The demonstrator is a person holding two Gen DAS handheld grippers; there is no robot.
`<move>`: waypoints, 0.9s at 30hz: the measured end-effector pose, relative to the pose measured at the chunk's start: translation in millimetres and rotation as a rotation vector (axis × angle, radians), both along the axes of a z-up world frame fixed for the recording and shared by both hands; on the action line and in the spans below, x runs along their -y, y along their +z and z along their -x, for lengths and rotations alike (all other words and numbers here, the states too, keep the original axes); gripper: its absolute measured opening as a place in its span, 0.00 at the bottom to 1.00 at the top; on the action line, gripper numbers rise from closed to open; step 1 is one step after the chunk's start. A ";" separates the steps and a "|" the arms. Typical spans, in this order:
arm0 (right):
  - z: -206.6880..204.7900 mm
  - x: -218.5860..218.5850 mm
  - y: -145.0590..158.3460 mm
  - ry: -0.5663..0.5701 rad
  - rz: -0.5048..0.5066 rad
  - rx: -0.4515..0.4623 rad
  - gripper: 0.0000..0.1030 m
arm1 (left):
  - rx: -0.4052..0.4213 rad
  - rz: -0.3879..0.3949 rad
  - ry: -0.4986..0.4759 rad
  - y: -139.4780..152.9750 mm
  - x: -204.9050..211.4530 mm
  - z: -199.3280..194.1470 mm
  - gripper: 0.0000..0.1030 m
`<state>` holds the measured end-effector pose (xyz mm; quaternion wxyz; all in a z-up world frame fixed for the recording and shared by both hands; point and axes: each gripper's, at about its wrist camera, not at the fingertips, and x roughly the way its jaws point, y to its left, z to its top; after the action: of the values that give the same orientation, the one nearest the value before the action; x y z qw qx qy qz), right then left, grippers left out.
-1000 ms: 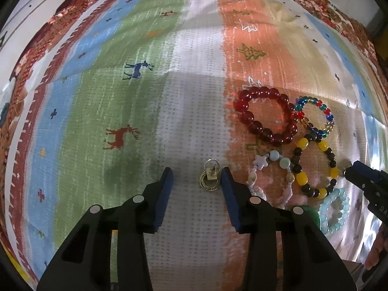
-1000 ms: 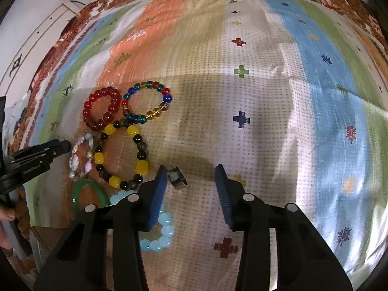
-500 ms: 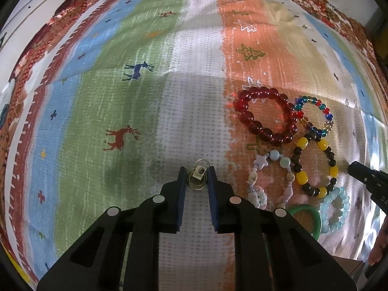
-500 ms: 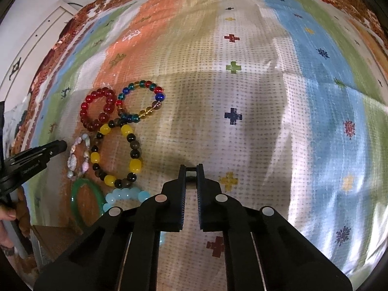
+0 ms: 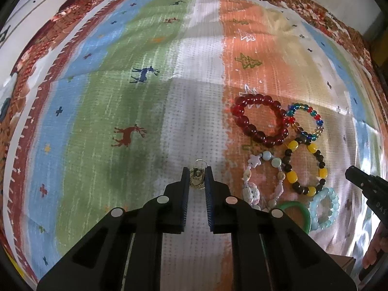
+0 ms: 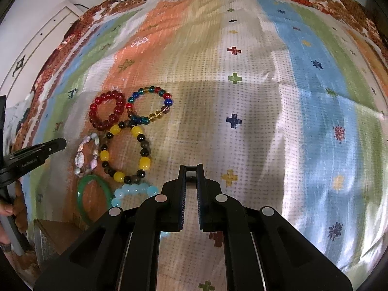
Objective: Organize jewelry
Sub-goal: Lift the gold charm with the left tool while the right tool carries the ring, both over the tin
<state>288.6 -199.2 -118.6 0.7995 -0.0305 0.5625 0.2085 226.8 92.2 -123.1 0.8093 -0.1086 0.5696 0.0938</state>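
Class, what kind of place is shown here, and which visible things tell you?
Probably a home: a patterned tablecloth covers the surface, beaded bracelets like the red bracelet lie loose on it, and a white panelled door stands behind.

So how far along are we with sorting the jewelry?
Six bracelets already lie grouped on the cloth: red, multicolor, yellow-and-black, pastel charm, green bangle, pale blue. In hand: the left gripper has its jaws shut on a small gold piece, and the right gripper pinches a dark ring. Both still need placing.
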 end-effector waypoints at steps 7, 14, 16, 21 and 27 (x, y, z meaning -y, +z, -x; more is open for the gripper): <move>10.4 1.1 10.6 -0.001 -0.020 0.017 0.09 | 0.030 0.014 0.014 10.5 0.5 9.0 0.11; 26.8 1.9 24.3 0.014 -0.030 0.044 0.09 | 0.080 0.043 0.007 28.1 9.9 24.4 0.11; 29.9 2.8 26.4 0.015 -0.032 0.049 0.09 | 0.097 0.050 -0.001 34.1 13.1 30.1 0.12; 42.9 3.7 37.7 0.022 -0.024 0.082 0.09 | 0.133 0.059 -0.013 47.3 22.4 42.1 0.12; 65.5 -0.4 53.0 0.056 -0.024 0.126 0.09 | 0.164 0.061 -0.039 58.1 34.8 57.6 0.12</move>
<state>223.1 -198.8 -65.7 0.8275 -0.0499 0.5074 0.2351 169.2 57.4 -64.9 0.8512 -0.1293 0.5060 0.0516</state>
